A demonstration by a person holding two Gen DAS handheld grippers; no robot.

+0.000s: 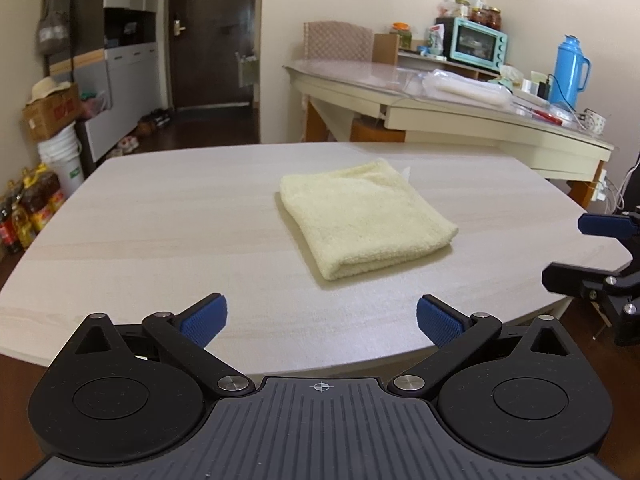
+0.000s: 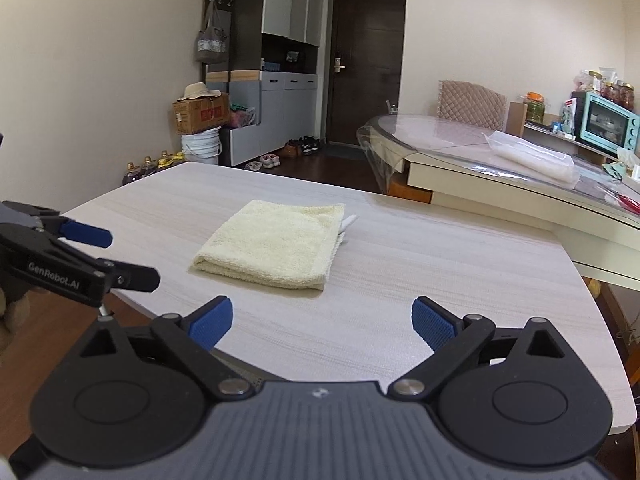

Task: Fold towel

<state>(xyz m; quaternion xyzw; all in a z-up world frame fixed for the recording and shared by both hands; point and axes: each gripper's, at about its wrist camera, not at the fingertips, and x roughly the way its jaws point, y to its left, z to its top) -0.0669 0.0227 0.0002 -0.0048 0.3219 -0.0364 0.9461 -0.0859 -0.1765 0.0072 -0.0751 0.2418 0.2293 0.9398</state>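
Note:
A pale yellow towel [image 1: 364, 218] lies folded into a thick square on the light wood table [image 1: 160, 216]. It also shows in the right wrist view [image 2: 276, 246], with a small white tag poking out at its far right side. My left gripper [image 1: 322, 318] is open and empty, held above the table's near edge, short of the towel. My right gripper [image 2: 322, 320] is open and empty too, above the table's near edge. Each gripper shows in the other's view: the right one at the right edge [image 1: 568, 252], the left one at the left edge [image 2: 124, 256].
A cream side table [image 1: 440, 112] behind holds a teal toaster oven [image 1: 478, 42], a blue thermos [image 1: 568, 70], jars and plastic bags. Left of the table stand oil bottles [image 1: 28, 208], a white bucket [image 1: 64, 156] and a cardboard box. The wood table [image 2: 440, 264] ends near both grippers.

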